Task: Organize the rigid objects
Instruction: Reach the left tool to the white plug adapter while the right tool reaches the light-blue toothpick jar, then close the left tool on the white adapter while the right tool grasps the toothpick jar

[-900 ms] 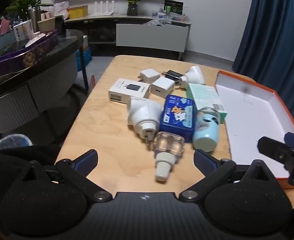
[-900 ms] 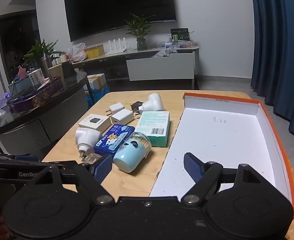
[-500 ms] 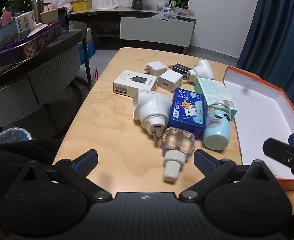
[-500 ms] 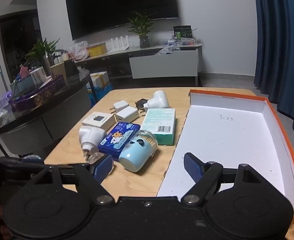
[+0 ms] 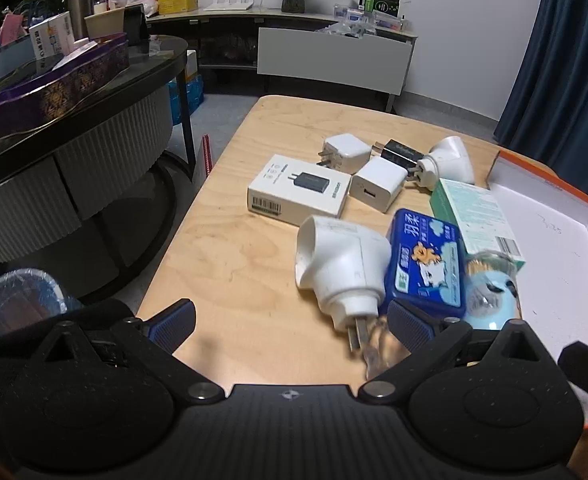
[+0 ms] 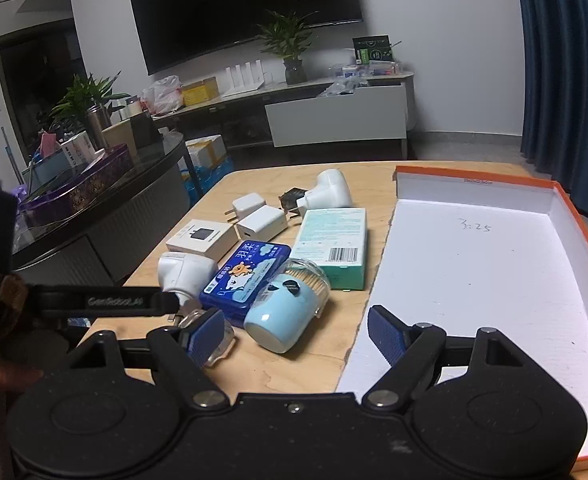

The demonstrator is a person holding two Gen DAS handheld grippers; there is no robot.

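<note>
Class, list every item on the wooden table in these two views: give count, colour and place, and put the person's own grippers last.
Box lid: 1, orange rim, white inside, table's right side, nothing in it.
Green box: 1, beside the lid.
Blue tin: 1, centre.
Light-blue jar: 1, lying on its side, near edge.
Large white plugs: 2, near and far.
White charger cubes: 2, far centre.
Black charger: 1, far.
White carton: 1, left.
Clear bottle: 1, near edge.
Left gripper: open.
Right gripper: open.

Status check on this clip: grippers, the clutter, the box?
Left gripper open, empty, over the table. Right gripper open, empty. Clutter pile, blue tin included, outside the orange-rimmed box. Box holds nothing; path unobstructed.
</note>
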